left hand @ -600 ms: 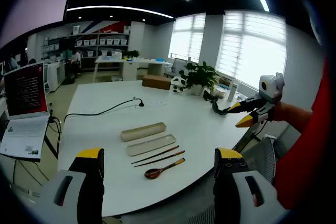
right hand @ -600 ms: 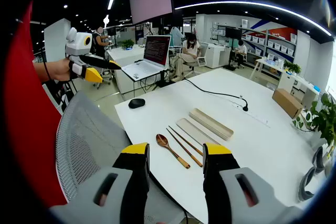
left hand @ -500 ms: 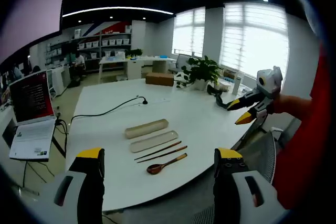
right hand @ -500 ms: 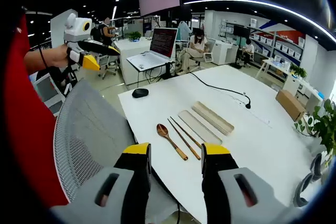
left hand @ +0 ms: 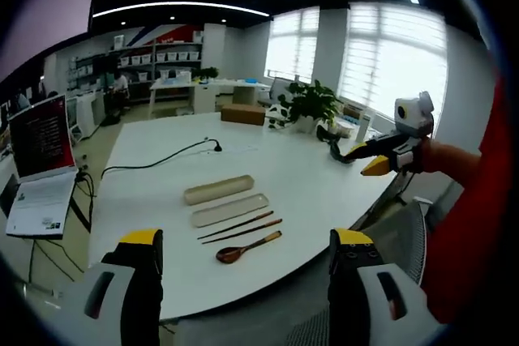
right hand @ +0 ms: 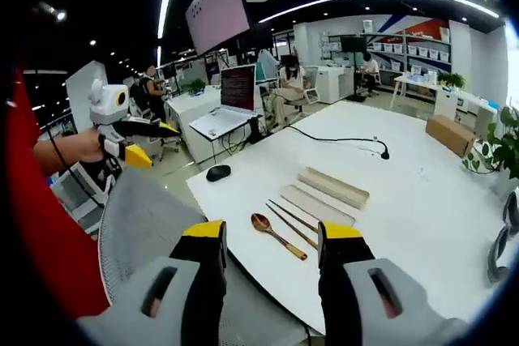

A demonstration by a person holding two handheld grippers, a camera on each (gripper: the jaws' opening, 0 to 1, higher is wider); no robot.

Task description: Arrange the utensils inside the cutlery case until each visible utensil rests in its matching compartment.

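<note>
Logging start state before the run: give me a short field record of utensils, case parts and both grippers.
spoon: wooden spoon flat on the white table, nearest the table edge
chopsticks: wooden chopsticks lying between spoon and case tray
case tray: case tray open, nothing in it
case lid: case lid beside the tray, on its far side
left gripper: left gripper open, above the floor short of the table
right gripper: right gripper open, holds nothing

Left gripper (left hand: pixel 242 253): two grey jaws with yellow tips and dark slots. Right gripper (right hand: pixel 269 241): same build (seen from afar it has black fingers and a white top box). Person wears a red sleeve (left hand: pixel 474 224).
</note>
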